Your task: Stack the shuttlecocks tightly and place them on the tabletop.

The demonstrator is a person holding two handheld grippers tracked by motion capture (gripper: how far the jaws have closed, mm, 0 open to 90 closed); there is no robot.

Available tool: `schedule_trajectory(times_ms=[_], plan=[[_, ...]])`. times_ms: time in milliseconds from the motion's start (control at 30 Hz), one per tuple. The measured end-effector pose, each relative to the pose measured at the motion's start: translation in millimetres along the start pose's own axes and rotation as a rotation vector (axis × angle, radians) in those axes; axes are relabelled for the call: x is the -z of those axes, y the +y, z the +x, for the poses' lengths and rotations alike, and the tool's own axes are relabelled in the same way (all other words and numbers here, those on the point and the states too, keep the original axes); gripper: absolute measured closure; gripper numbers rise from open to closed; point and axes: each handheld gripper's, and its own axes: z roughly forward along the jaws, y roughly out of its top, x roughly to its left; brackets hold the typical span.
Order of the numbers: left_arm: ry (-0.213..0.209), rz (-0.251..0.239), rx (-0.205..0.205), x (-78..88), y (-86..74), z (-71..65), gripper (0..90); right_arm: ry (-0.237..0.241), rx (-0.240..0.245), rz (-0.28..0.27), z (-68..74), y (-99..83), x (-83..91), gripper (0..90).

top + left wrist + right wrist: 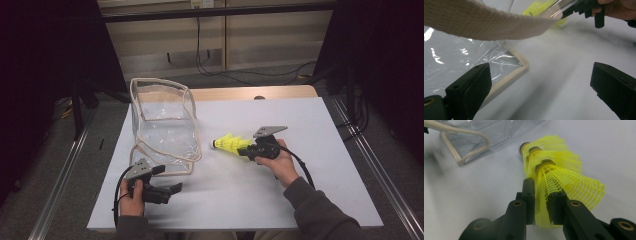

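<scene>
A nested stack of yellow mesh shuttlecocks (pixel 229 144) (pixel 559 170) lies on its side on the white table (pixel 300 125), cork tips pointing left toward a clear plastic bag (pixel 165 125) with beige trim. My right gripper (pixel 243 150) (pixel 541 192) is shut on the skirt of the rearmost shuttlecock, its pads pressing the mesh from both sides. My left gripper (pixel 169 179) (pixel 540 80) stands open at the bag's near corner, with nothing between its jaws. The bag's beige strap (pixel 486 22) hangs across the top of the left gripper view, with the bag's clear wall (pixel 449 60) below it.
The bag stands open at the table's left, its mouth facing up and its trim edge (pixel 461 157) near the shuttlecock tips. A wooden tabletop edge (pixel 250 92) shows behind the white board. Metal rails run along both sides.
</scene>
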Motion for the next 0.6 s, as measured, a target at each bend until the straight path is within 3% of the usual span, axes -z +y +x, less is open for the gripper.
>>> schedule_trajectory(times_ms=[300, 600], plan=[[0.002, 0.003, -0.001, 0.0, 0.2, -0.2, 3.6, 0.0, 0.007, 0.014, 2.4, -4.3, 2.5, 73.4], [0.002, 0.002, 0.0, -0.4, 0.1, -0.3, 3.6, 0.006, -0.002, 0.004, 2.2, -5.6, 4.9, 87.9]])
